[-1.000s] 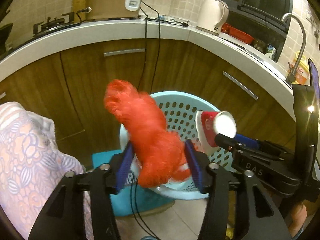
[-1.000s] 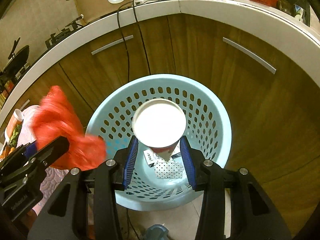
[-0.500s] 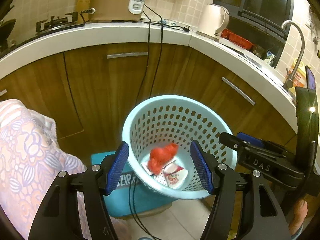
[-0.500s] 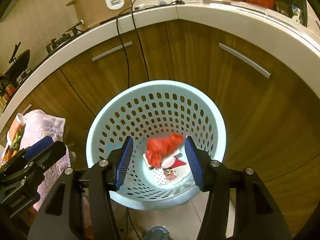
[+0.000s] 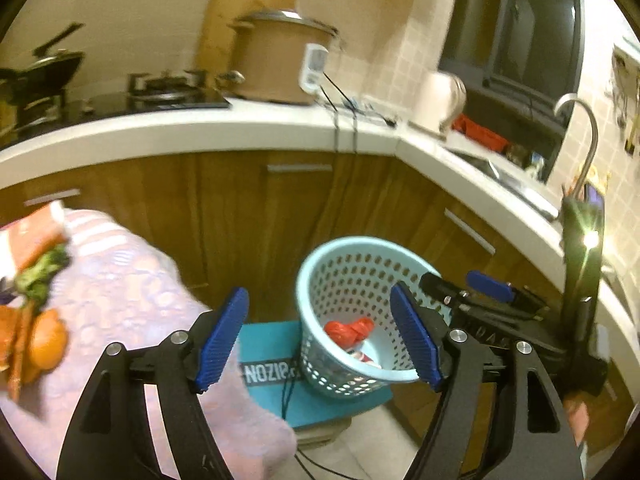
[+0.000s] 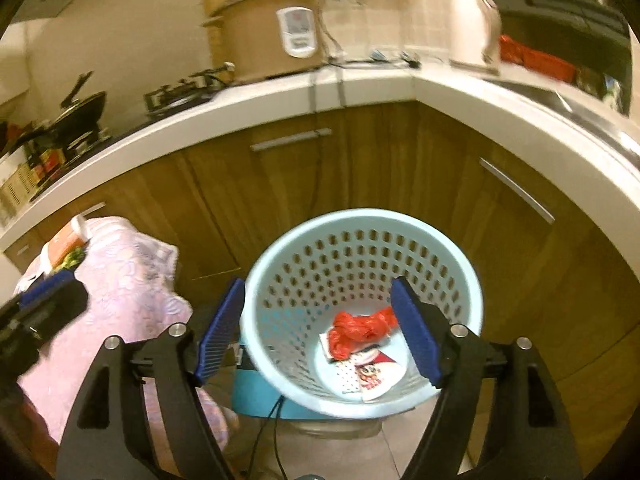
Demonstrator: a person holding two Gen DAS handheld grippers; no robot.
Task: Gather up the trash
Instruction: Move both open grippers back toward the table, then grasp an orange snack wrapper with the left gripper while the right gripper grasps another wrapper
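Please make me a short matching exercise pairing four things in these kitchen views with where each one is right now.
Things:
1. red plastic bag
2. rice cooker
3. light blue basket
4. pink floral cloth

Places:
A. on the white countertop
B. left of the basket
C. at the bottom of the basket
D. on the teal box, before the wooden cabinets

Pairs: 1-C, 2-A, 3-D, 4-B

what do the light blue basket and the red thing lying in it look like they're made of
Basket: likely moulded plastic, smooth with a slight sheen; even rows of punched holes and a thick rolled rim. Red thing: probably thin plastic film, like a bag; bunched and crinkled with glossy folds, though blur leaves it uncertain.
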